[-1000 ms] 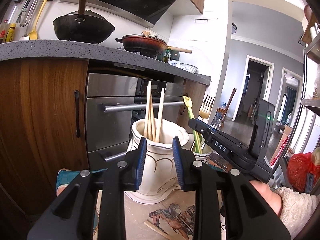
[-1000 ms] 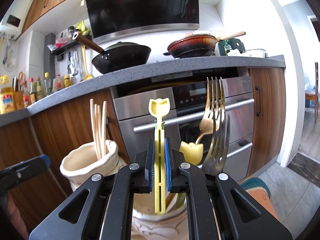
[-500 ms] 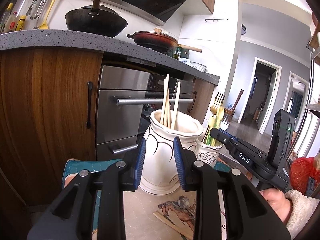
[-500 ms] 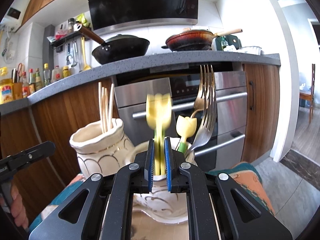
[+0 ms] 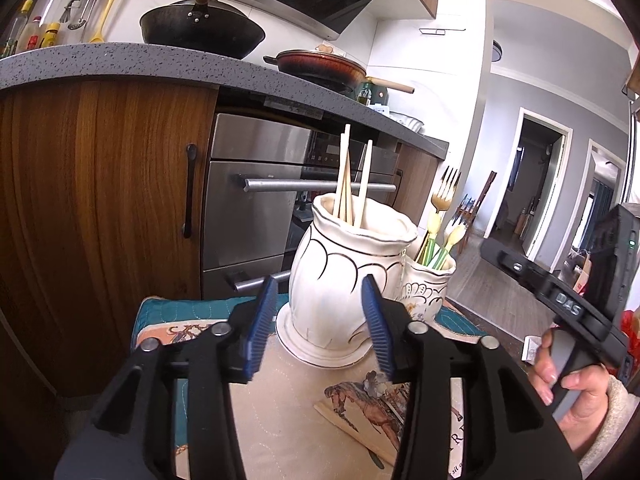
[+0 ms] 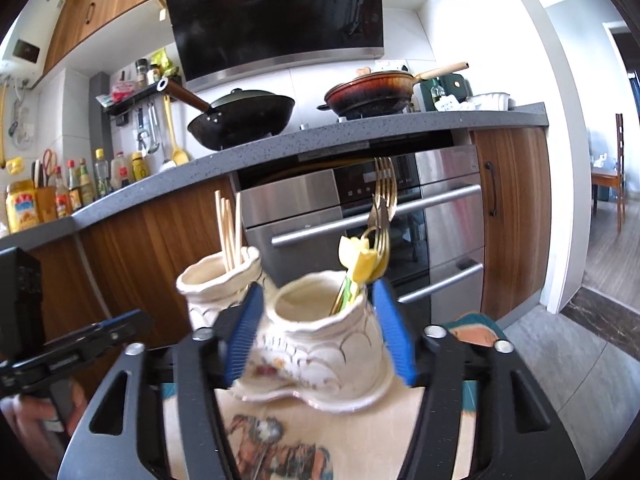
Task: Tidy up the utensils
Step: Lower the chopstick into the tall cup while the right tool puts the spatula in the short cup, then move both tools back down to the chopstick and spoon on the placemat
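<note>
A large white vase (image 5: pixel 340 276) holds several chopsticks (image 5: pixel 347 184). Beside it a small white vase (image 6: pixel 320 344) holds gold forks (image 6: pixel 384 200) and yellow tulip-handled utensils (image 6: pixel 360 264). My right gripper (image 6: pixel 319 304) is opening with nothing held; the small vase stands just ahead, framed by its blue pads (image 6: pixel 244 320). My left gripper (image 5: pixel 320 304) is also opening and empty, with the large vase just beyond its pads (image 5: pixel 260 320). A pale wooden stick (image 5: pixel 352 428) lies on the mat. In the left wrist view the right gripper (image 5: pixel 560 300) sits in a hand at the right.
Both vases stand on a patterned mat (image 5: pixel 280 400) with a teal border. Behind are a steel oven (image 6: pixel 360 216), wooden cabinet doors (image 5: pixel 100 200) and a grey counter (image 6: pixel 360 136) with two pans. Open floor (image 6: pixel 580 360) lies to the right.
The right gripper let go of the yellow tulip-handled utensil, which now stands in the small vase, and its jaws spread wide. The left gripper's jaws widened too.
</note>
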Demonstrator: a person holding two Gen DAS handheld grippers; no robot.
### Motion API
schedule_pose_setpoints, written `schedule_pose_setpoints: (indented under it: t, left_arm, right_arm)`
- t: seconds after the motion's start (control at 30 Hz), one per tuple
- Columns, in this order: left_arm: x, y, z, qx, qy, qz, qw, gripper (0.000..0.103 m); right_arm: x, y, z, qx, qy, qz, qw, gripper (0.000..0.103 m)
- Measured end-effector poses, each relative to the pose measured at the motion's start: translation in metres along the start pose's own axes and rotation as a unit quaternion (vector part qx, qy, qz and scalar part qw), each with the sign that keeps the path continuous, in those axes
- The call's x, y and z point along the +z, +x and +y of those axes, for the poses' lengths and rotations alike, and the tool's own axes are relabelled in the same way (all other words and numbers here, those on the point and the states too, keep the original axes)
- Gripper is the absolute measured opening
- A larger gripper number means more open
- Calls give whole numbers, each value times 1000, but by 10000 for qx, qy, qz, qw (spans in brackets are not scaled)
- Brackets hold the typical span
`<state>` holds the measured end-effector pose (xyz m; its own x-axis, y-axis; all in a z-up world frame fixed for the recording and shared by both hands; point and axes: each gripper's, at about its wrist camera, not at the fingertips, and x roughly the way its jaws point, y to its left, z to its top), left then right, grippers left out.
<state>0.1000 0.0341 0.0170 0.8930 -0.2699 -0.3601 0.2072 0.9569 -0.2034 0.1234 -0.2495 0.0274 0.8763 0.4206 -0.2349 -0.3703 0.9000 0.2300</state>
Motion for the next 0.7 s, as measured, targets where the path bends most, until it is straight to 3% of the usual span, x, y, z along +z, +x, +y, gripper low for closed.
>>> schedule_pose_setpoints:
  t: [0.17, 0.33, 0.7]
  left_arm:
    - [-8, -6, -4, 184, 70, 14, 9998, 73]
    - [-20, -12, -4, 295, 53, 146, 9994, 91]
    - [-38, -20, -2, 576, 180, 421, 9973, 97]
  right_arm:
    - [-13, -12, -4, 40, 77, 406, 9991, 78]
    - [-30, -16, 9, 197, -199, 1005, 9945, 83]
    - [-71, -6, 63, 518, -1289, 1991, 9701, 87]
